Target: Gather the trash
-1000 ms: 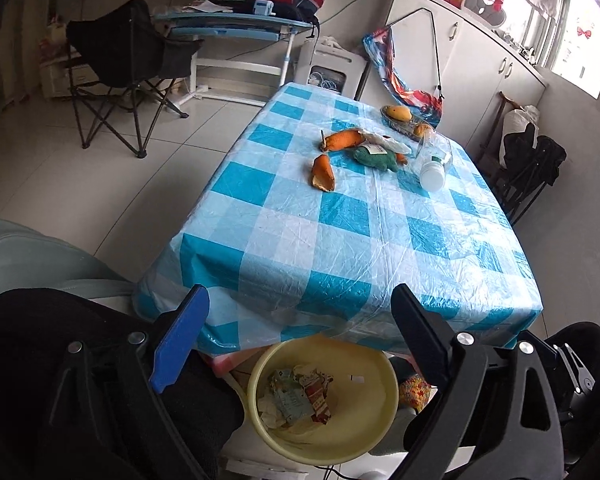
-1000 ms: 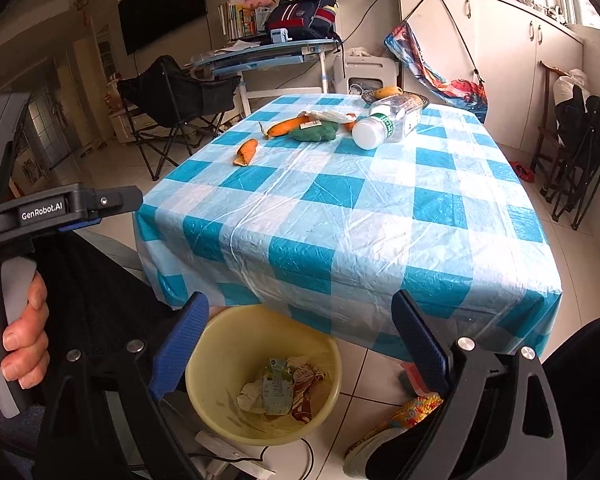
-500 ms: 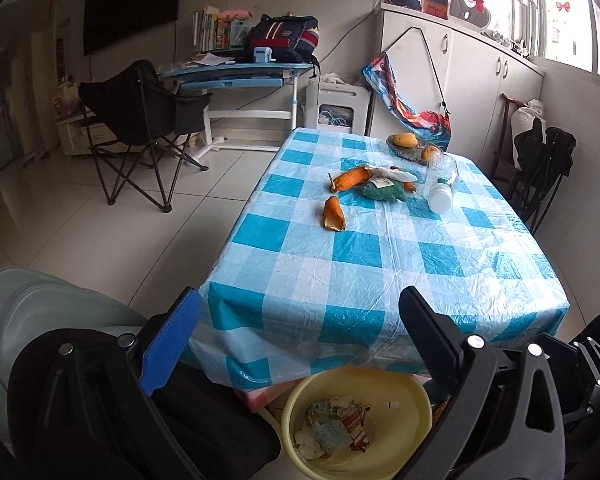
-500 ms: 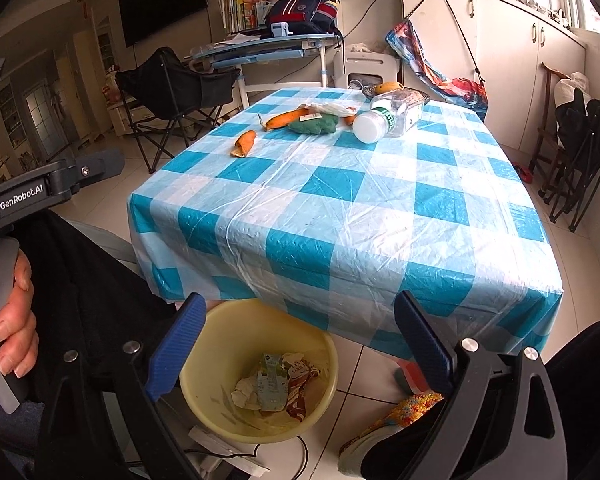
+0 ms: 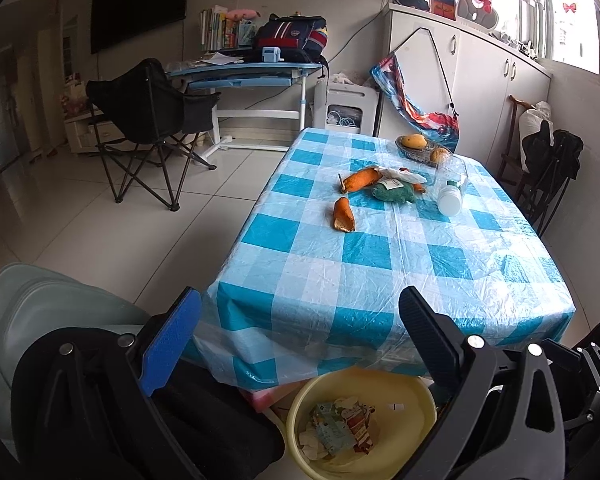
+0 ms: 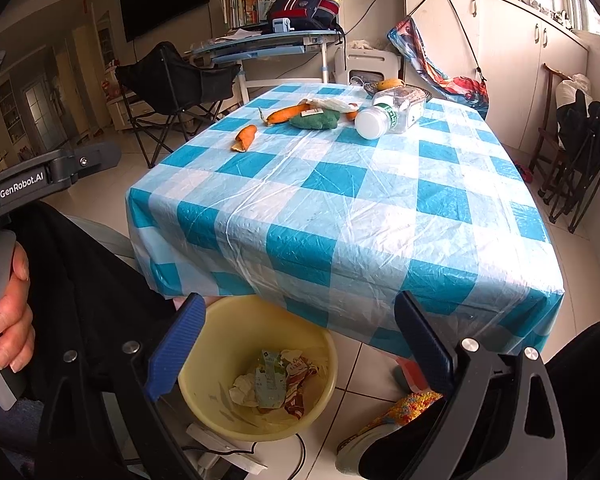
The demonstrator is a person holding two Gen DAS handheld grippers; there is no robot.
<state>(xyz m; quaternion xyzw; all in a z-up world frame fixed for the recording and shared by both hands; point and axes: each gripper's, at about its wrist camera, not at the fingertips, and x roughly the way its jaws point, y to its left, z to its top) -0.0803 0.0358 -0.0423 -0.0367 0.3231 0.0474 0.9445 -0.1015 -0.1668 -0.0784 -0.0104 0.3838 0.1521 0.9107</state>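
I'm in a lived-in home: ahead of my grippers a blue-and-white checked plastic tablecloth, beyond it a black folding camp chair, white cupboards to my right

Left gripper and right gripper look alike: black frames with silver screws, a ribbed blue pad at 9 o'clock, a black finger at 3. A bare hand wraps a grey handle; the bar above reads "GenRobot.AI".

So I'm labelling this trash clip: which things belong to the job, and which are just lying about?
Job:
orange peels
green wrapper
plastic bottle
yellow bin

Lying about:
fruit basket
folding chair
backpack
desk
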